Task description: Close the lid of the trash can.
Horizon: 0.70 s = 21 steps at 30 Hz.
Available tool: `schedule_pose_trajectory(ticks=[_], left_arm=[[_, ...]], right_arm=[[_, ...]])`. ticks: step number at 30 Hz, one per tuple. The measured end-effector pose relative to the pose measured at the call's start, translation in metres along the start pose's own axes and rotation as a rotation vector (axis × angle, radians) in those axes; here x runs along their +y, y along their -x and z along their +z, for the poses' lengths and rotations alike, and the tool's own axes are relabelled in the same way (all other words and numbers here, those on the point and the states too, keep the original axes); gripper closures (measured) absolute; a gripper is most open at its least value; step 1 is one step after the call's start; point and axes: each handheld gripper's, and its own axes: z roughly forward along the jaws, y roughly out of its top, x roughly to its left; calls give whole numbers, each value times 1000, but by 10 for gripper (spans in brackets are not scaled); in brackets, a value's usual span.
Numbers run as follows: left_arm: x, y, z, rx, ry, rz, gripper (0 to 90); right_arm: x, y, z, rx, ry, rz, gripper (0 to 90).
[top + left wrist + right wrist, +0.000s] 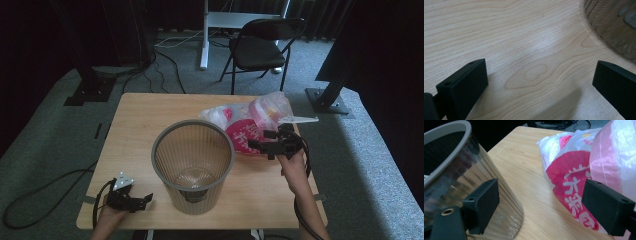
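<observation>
A ribbed translucent grey waste bin (pixel 193 165) stands upright in the middle of the wooden table (pixel 140 120). Behind it to the right lies a crumpled pink and white plastic bag (pixel 247 122) with red print. My right gripper (pixel 261 142) hovers open between the bin and the bag; in the right gripper view the bin wall (pixel 461 175) is by the left jaw and the bag (pixel 574 177) by the right jaw. My left gripper (pixel 145 200) rests open at the table's front left, beside the bin's base (pixel 616 27), with bare wood between its jaws.
A black folding chair (pixel 260 47) and a white desk leg (pixel 204 35) stand on the carpet beyond the table. Dark stands (pixel 90 85) flank the table's far corners. Cables (pixel 45 195) trail over the floor at the left.
</observation>
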Motion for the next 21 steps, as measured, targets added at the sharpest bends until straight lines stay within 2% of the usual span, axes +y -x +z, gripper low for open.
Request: schedule_pose_trajectory(ticks=[9, 21], left_arm=[[0, 0, 0, -1, 4, -6, 0], [0, 0, 0, -1, 3, -5, 0]], right_arm=[[-20, 2, -1, -24, 4, 7, 140], [-52, 14, -2, -39, -8, 52, 140]])
